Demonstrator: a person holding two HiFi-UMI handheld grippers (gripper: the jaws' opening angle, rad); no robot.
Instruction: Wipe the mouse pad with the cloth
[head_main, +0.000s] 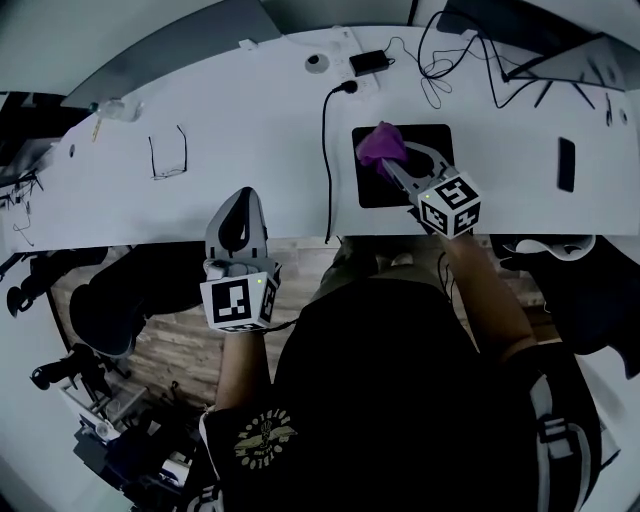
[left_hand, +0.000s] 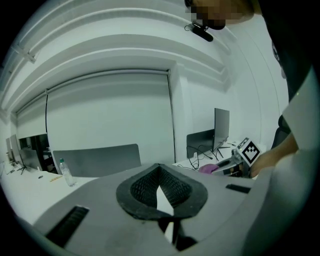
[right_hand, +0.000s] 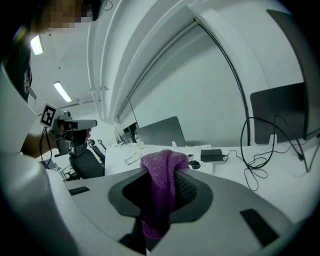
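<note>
Head view: right gripper (head_main: 393, 168) is over the mouse pad (head_main: 432, 140), with the purple cloth (head_main: 378, 145) bunched at its tips above the pad's upper-left part. Can't tell whether cloth and pad are touching. Left gripper (head_main: 240, 200) sits at the near edge of the bench (head_main: 250, 120), well clear of the pad and holding nothing.

Left gripper view: jaws are all but together, only a thin sliver of light between the pads, nothing in there. It points across the room, not at the work.

Right gripper view: jaws clamped on the cloth (right_hand: 160, 195). The fabric fills the gap and humps up past the tips. Solid pinch.

My read: cloth is picked and positioned, so this is the wiping step, at or near its start. Next move needs the cloth pressed flat on the pad and swept edge to edge without loosening the grip. The pad may creep, and the idle left gripper could pin a corner.
</note>
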